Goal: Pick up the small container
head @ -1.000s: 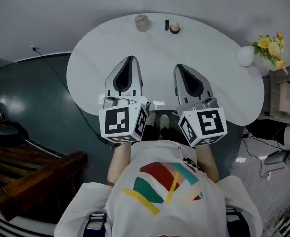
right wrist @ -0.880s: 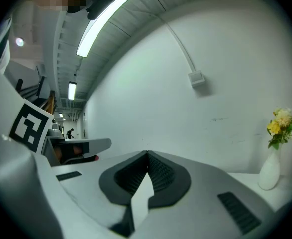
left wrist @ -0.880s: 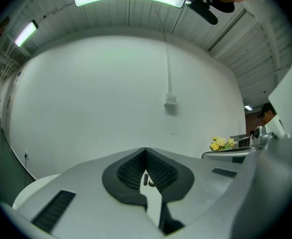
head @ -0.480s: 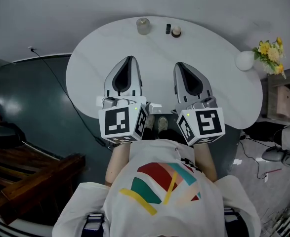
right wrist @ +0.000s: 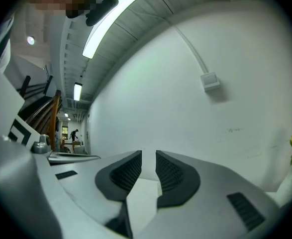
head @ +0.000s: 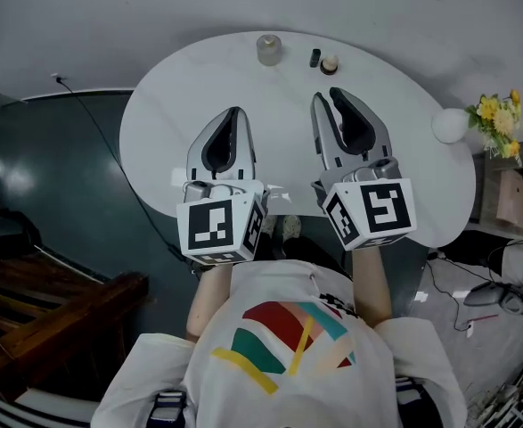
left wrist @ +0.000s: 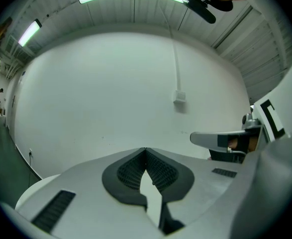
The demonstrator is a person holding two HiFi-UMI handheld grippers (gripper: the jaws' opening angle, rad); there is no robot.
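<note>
While the left gripper (head: 236, 111) hangs with its jaws shut and empty, the right gripper (head: 326, 96) points toward twelve o'clock, its jaws just opened to a narrow gap with nothing between them. The small container (head: 330, 64) stands at the worktop (head: 154, 123)'s far rim, near those tips. This looks like the approach; next the jaws need to widen and straddle it.

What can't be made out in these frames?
- Head view: pale jar, dark item and round-topped item at the table's far edge are too small to identify; which one the task means is unclear.
- Both gripper views: none of the three shows, only wall.
</note>
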